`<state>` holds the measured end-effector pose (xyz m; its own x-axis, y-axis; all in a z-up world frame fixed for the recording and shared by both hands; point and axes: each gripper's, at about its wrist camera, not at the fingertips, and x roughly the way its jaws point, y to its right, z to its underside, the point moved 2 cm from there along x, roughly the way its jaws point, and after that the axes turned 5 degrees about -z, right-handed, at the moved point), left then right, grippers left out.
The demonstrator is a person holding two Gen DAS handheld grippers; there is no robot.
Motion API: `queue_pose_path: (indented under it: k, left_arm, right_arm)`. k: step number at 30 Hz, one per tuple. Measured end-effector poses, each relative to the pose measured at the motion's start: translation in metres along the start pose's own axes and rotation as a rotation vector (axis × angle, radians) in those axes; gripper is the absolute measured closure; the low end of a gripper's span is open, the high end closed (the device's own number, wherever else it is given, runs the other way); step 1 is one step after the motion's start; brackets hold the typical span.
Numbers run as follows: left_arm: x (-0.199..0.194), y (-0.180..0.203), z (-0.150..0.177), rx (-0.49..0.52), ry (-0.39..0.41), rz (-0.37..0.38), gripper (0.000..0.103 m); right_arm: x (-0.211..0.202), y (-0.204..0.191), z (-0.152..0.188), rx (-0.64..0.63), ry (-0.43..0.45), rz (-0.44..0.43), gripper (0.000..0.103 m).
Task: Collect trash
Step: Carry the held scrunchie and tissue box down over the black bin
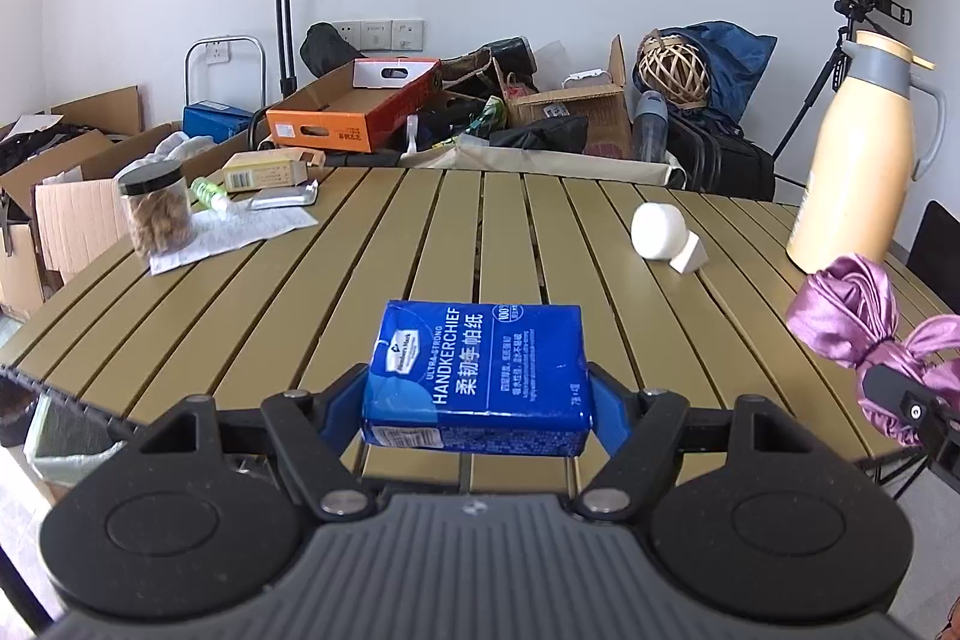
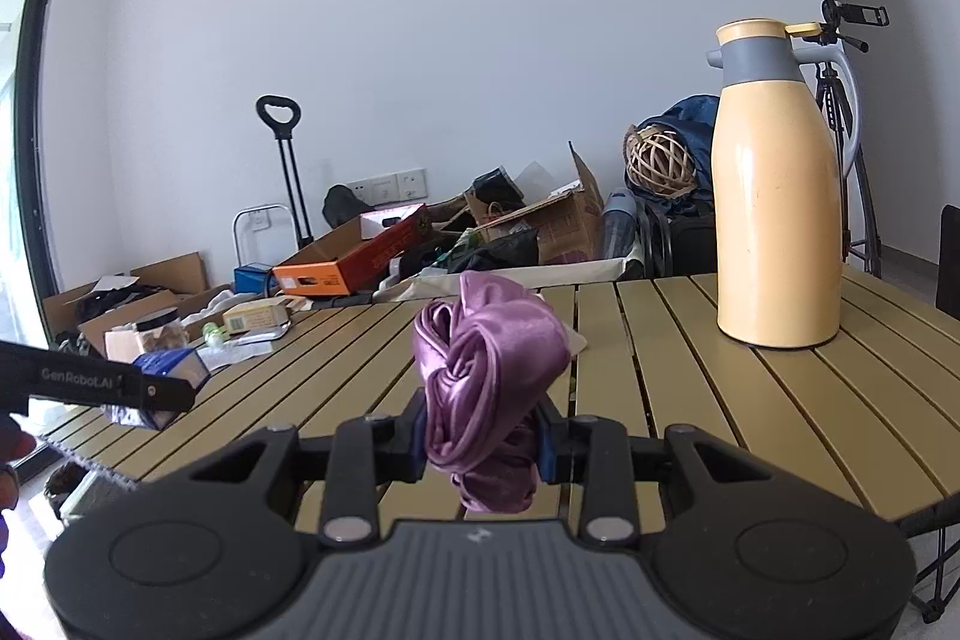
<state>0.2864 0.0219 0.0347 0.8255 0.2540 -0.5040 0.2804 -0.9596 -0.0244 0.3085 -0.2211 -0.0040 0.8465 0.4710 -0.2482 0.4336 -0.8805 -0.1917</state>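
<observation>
My left gripper [image 1: 480, 400] is shut on a blue handkerchief tissue pack [image 1: 480, 370], held above the near edge of the slatted table [image 1: 336, 292]; the same pack [image 2: 165, 379] shows at the left of the right wrist view. My right gripper [image 2: 483, 436] is shut on a bunched purple satin cloth [image 2: 486, 370], also held above the table. That purple cloth [image 1: 852, 316] appears at the right edge of the left wrist view.
A yellow thermos jug [image 2: 777, 196] stands at the table's right. A white round object [image 1: 660, 232], a jar [image 1: 157, 208], paper, a green bottle [image 1: 210, 191] and small boxes lie on the table. Cardboard boxes, a trolley and a tripod crowd the floor behind.
</observation>
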Motion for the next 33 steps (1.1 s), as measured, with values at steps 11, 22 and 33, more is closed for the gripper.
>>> queue_pose_path:
  k: [11,22,33]
  left_arm:
    - [-0.028,-0.016,0.055,0.026,-0.047,0.015,0.029]
    - [-0.036,-0.015,0.116,0.075,-0.142,0.064,0.029]
    - [-0.022,-0.020,0.168,0.101,-0.270,0.097,0.029]
  right_arm:
    - [-0.038,-0.021,0.048,0.011,-0.078,-0.039,0.071]
    - [-0.053,-0.035,0.103,0.028,-0.232,-0.033,0.071]
    - [-0.054,-0.051,0.155,0.030,-0.429,-0.033,0.071]
